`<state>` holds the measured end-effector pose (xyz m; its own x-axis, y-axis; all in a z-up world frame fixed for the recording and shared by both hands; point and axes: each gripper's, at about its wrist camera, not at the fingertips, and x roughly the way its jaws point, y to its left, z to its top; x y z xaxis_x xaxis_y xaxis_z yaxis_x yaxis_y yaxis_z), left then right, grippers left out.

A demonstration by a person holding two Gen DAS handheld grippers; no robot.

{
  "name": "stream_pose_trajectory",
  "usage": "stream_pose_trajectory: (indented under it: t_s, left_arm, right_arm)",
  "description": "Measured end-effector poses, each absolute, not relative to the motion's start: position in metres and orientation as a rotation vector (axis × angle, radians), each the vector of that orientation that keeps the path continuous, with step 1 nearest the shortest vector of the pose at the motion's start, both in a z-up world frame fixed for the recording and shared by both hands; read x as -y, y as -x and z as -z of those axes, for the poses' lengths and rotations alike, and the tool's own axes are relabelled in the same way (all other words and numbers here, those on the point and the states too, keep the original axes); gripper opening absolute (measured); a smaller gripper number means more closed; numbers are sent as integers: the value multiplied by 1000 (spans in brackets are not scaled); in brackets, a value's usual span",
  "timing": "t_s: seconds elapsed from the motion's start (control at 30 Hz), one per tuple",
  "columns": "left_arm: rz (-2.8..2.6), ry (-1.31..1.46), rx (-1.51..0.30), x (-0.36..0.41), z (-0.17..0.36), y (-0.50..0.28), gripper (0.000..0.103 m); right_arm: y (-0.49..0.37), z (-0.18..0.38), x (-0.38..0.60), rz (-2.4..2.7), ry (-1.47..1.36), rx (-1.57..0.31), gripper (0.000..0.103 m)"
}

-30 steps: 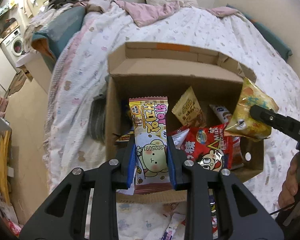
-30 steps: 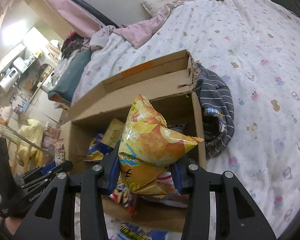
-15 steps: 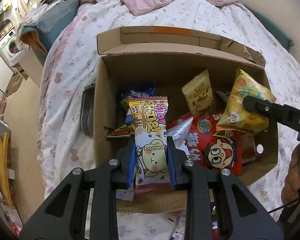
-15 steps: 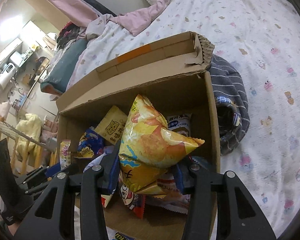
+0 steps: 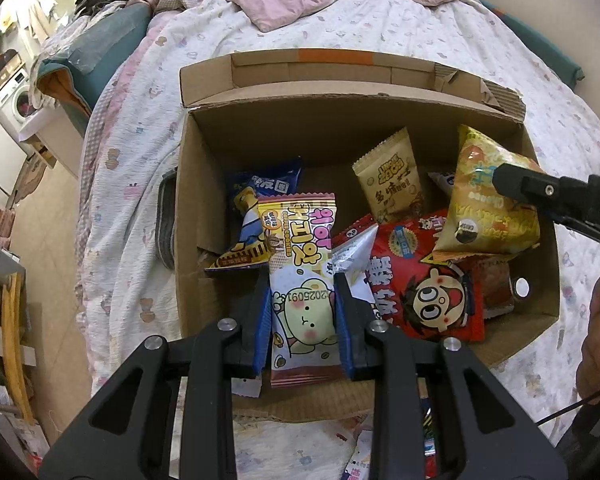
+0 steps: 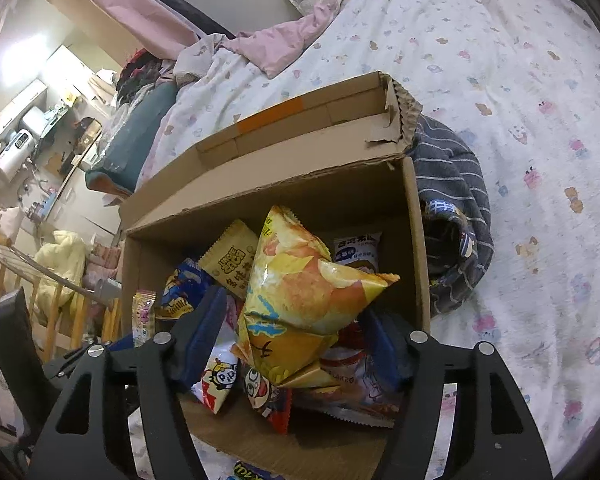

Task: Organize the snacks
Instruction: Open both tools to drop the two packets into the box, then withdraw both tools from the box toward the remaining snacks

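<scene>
One box (image 5: 204, 216), two grippers (image 5: 302, 320)

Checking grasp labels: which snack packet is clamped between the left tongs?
The pink-and-yellow wafer packet with the pale green cartoon, pinched upright between the left tongs over the cardboard box. The other packets lie inside the box.

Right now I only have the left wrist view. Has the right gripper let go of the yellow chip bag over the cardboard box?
Observer: In the right wrist view the right gripper's jaws are opening. The yellow chip bag is between them and seems to rest on the other snacks, and the left blue pad is clear of it.
Operator: Is anything outside the box on that side?
Observer: Yes, a dark striped cloth is bunched against the outside of the cardboard box's right wall.
</scene>
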<state>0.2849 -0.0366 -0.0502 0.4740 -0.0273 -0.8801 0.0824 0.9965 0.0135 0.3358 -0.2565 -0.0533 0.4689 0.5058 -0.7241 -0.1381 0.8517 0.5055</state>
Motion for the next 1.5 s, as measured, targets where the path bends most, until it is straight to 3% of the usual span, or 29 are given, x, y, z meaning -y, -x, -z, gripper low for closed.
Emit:
stream_pose_trajectory:
  t_s: [0.1,0.43,1.5]
  left_arm:
    - [68,-53,-1075,36,48,-284,30]
    - [53,-27,-1039,28,38,-280,64]
    - [34,11,-977,13,8,-238,64]
  right_arm:
    - [-333,45,254,-405,-359,-982,73]
    - [-329,32,263,-335,-275,-909,74]
    - [-275,5,296,-291,-359,-856,76]
